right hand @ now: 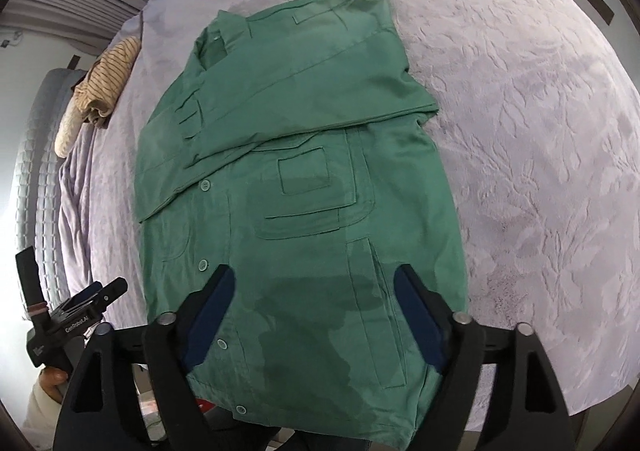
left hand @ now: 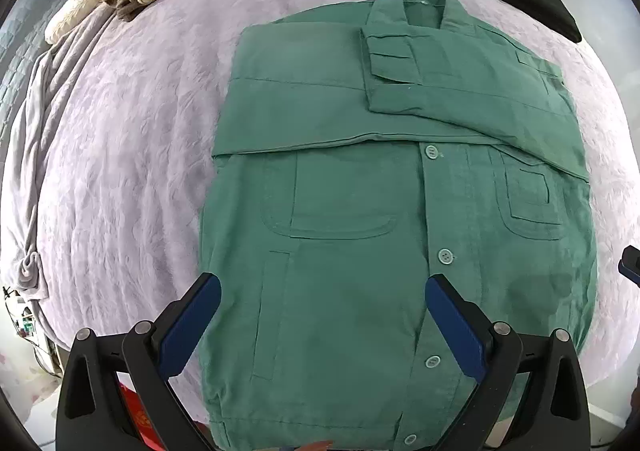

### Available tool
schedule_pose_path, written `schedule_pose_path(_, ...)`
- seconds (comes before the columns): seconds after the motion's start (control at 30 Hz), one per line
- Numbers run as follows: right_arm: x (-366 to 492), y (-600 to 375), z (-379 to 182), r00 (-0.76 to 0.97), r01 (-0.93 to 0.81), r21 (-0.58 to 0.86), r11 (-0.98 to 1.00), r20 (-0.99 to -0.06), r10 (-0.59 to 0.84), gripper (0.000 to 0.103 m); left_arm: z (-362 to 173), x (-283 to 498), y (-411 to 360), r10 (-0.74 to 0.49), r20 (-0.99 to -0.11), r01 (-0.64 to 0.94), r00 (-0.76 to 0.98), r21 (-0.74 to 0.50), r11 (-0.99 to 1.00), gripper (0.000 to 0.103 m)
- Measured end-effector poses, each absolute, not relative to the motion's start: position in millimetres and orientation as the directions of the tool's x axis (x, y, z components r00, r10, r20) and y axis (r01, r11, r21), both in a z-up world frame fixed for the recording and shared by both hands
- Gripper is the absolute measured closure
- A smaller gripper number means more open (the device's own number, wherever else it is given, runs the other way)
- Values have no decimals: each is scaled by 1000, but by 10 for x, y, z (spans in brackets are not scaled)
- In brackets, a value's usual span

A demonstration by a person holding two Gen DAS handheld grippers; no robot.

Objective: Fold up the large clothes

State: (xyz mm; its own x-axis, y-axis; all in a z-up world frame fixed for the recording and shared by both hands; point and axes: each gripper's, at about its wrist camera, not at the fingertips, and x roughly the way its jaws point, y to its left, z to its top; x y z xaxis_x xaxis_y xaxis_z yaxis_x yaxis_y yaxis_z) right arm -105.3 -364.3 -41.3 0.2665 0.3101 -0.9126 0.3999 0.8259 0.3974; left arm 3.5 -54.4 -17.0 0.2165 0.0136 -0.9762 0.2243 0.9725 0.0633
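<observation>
The green jacket point(left hand: 400, 211) lay flat on the bed point(left hand: 132, 155), sleeves folded across its chest to narrow it; the left tongs point(left hand: 322, 291) and right tongs point(right hand: 314, 283) hovered above its hem, gaping and empty.

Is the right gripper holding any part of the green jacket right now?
No, the right gripper stands open above the green jacket, with no cloth pinched between its pads.

Our right claw point(right hand: 314, 321) hangs wide open above the green jacket's point(right hand: 304, 179) hem, its sleeves folded across the chest beyond, on the bed point(right hand: 520, 131).
</observation>
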Motion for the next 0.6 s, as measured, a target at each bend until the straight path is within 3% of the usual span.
schedule_pose_path(0.6, -979, -3476, -552, 180, 375, 411, 831, -912, 370, 16, -98, -73, -509, 44, -974, 200, 221, 89, 976, 1)
